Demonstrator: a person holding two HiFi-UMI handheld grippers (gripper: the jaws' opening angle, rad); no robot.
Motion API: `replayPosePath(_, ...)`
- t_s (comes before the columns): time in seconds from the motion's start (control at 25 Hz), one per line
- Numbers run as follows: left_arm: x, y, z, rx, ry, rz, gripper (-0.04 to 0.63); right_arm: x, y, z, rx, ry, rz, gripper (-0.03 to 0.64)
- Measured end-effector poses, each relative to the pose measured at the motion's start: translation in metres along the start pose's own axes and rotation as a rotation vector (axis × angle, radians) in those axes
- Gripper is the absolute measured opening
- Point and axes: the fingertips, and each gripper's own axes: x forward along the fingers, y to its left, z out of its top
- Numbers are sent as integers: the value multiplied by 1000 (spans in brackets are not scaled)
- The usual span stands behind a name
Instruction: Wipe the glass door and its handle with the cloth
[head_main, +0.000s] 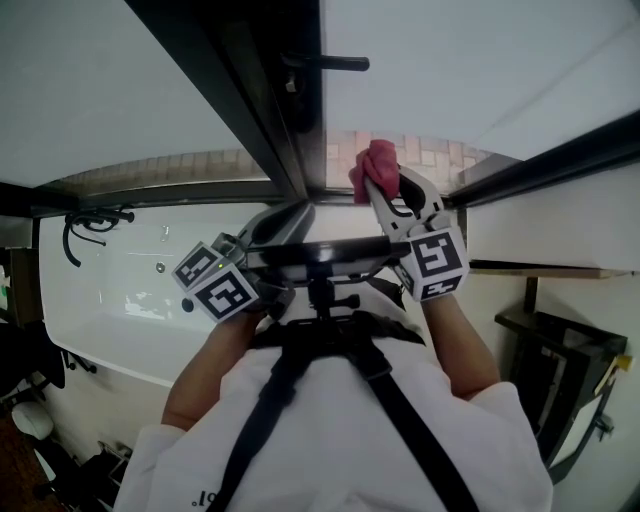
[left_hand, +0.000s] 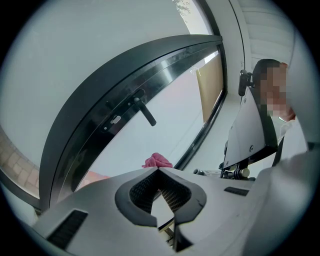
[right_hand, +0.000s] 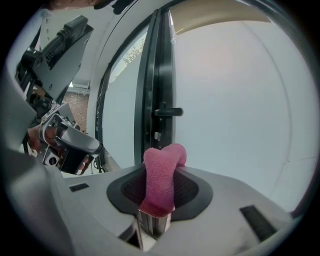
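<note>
The glass door (head_main: 420, 70) rises ahead in a dark frame (head_main: 270, 110), with a black lever handle (head_main: 335, 63) sticking out of the frame. My right gripper (head_main: 373, 183) is shut on a pink cloth (head_main: 376, 162), held up near the lower part of the glass, below the handle. In the right gripper view the cloth (right_hand: 161, 177) stands out of the jaws, with the handle (right_hand: 167, 112) beyond it. My left gripper (head_main: 295, 212) sits lower left by the frame, shut with nothing in it. The left gripper view shows its tips (left_hand: 157, 168) meeting, the cloth (left_hand: 157, 160) and the handle (left_hand: 144, 111).
A second glass pane (head_main: 110, 90) lies left of the frame. Brick paving (head_main: 440, 152) shows through the glass. Black hooks (head_main: 90, 225) hang on the white wall at the left. A dark stand (head_main: 560, 370) is at the right. The person's torso with black straps (head_main: 330, 400) fills the bottom.
</note>
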Motion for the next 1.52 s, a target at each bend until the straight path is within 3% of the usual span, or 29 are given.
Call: replayPosePath(1.52,0,4,-1,4,25,1,-8,3,-3,-3,36,33,2,101)
